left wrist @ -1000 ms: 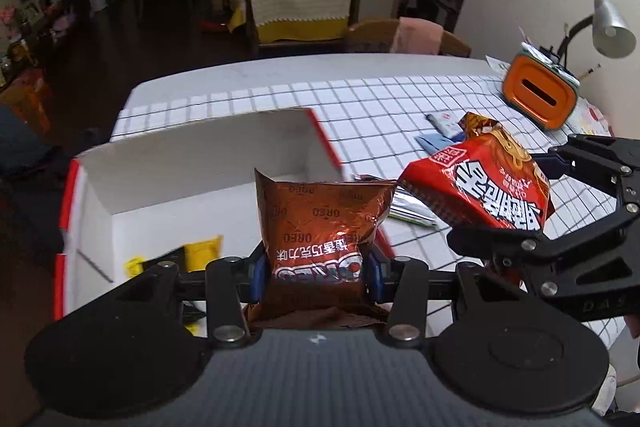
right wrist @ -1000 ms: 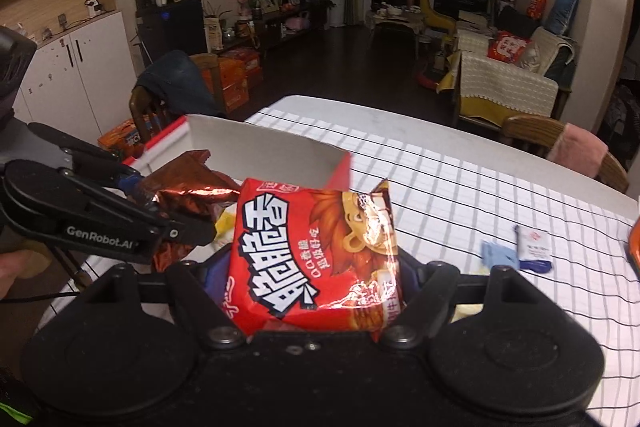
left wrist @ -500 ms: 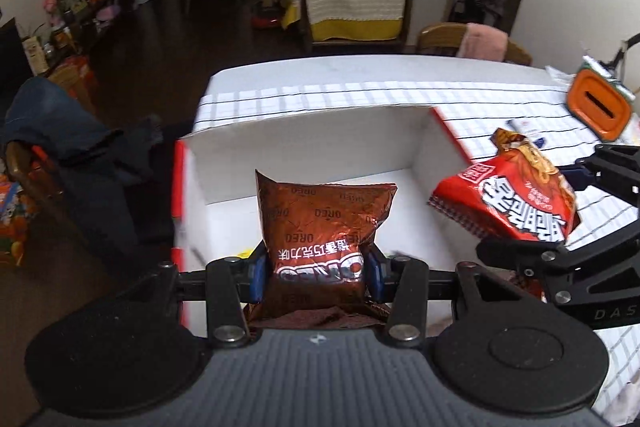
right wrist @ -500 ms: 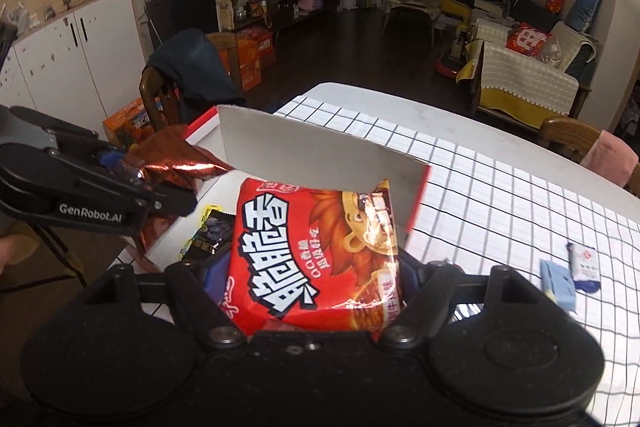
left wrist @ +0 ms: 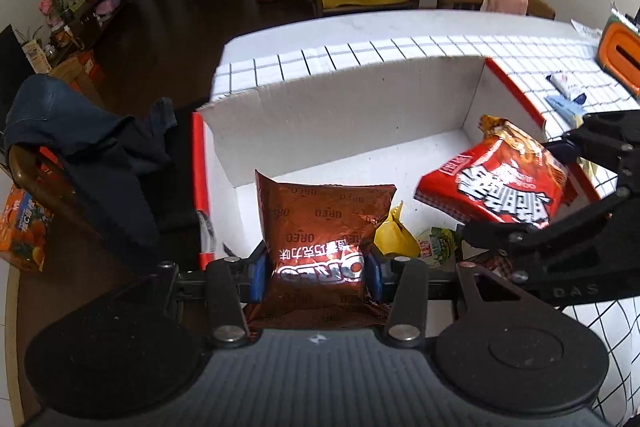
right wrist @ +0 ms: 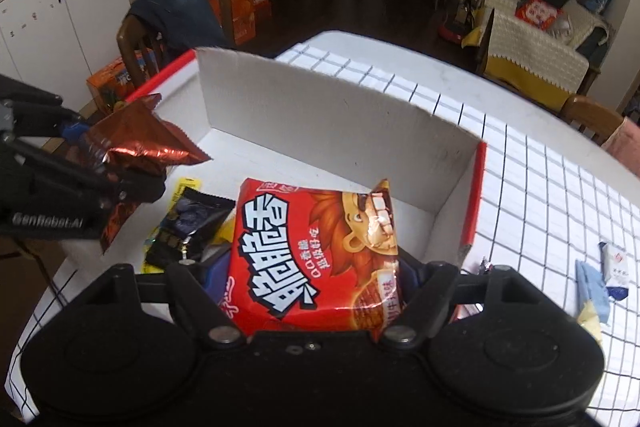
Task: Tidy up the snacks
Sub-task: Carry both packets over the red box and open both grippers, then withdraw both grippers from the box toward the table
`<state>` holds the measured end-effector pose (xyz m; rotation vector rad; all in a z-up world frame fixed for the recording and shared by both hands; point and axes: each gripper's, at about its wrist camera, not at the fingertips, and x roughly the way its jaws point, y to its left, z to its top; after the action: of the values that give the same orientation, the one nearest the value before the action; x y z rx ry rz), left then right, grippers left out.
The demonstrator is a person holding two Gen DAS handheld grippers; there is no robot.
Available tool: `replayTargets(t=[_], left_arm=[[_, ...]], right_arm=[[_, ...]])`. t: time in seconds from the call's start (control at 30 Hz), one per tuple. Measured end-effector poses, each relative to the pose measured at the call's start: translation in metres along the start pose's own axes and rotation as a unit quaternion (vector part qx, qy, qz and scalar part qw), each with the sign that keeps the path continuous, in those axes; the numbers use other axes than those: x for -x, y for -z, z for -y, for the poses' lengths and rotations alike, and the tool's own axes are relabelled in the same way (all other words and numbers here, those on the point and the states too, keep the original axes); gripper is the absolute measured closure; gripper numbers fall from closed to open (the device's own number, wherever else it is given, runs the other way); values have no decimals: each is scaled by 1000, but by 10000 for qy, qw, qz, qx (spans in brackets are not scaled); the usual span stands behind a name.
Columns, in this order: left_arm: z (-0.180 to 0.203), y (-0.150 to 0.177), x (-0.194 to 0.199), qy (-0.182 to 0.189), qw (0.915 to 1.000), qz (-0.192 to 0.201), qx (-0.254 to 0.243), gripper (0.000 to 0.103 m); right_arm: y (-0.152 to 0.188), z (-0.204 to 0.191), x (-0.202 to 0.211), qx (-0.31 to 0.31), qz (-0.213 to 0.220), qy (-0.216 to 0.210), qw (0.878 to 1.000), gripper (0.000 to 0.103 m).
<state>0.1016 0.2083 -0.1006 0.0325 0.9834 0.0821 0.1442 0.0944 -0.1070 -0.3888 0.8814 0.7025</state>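
My left gripper (left wrist: 316, 275) is shut on a brown Oreo packet (left wrist: 320, 223) and holds it above the near left of an open white box with red edges (left wrist: 344, 115). My right gripper (right wrist: 312, 279) is shut on a red snack bag (right wrist: 316, 255), held over the same box (right wrist: 328, 111). The red bag also shows at the right in the left wrist view (left wrist: 496, 183), and the Oreo packet at the left in the right wrist view (right wrist: 136, 143). A yellow packet (left wrist: 394, 239), a green one (left wrist: 438, 247) and a dark one (right wrist: 188, 223) lie in the box.
The box stands on a table with a white checked cloth (right wrist: 560, 195). Small blue and white packets (right wrist: 604, 275) lie on the cloth to the right. An orange container (left wrist: 620, 55) stands at the far right. A chair draped with a dark jacket (left wrist: 80, 147) is left of the table.
Both grippers have moved left over the box with their packets still held. The box interior and the snacks lying in it have come into view below them.
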Motion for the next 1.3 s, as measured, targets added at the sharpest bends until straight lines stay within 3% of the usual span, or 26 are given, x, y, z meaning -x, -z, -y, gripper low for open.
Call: replayTargets(t=[0.37, 0.63, 0.83, 1.1, 1.3], left_arm=[[12, -1, -32, -16, 9979, -560, -316, 58], [15, 1, -35, -2, 9976, -598, -358, 57], [13, 1, -32, 58, 9981, -553, -274, 51], [7, 5, -12, 82, 9995, -282, -109, 32], [7, 5, 9, 113, 9999, 7, -37, 30]], right_arm=[[2, -7, -30, 184, -335, 174, 9991, 24], [2, -9, -33, 246, -409, 186, 9987, 19], [2, -12, -28, 276, -296, 209, 9990, 15], [3, -8, -9, 53, -61, 113, 9999, 11], [7, -4, 15, -167, 215, -3, 9996, 8]])
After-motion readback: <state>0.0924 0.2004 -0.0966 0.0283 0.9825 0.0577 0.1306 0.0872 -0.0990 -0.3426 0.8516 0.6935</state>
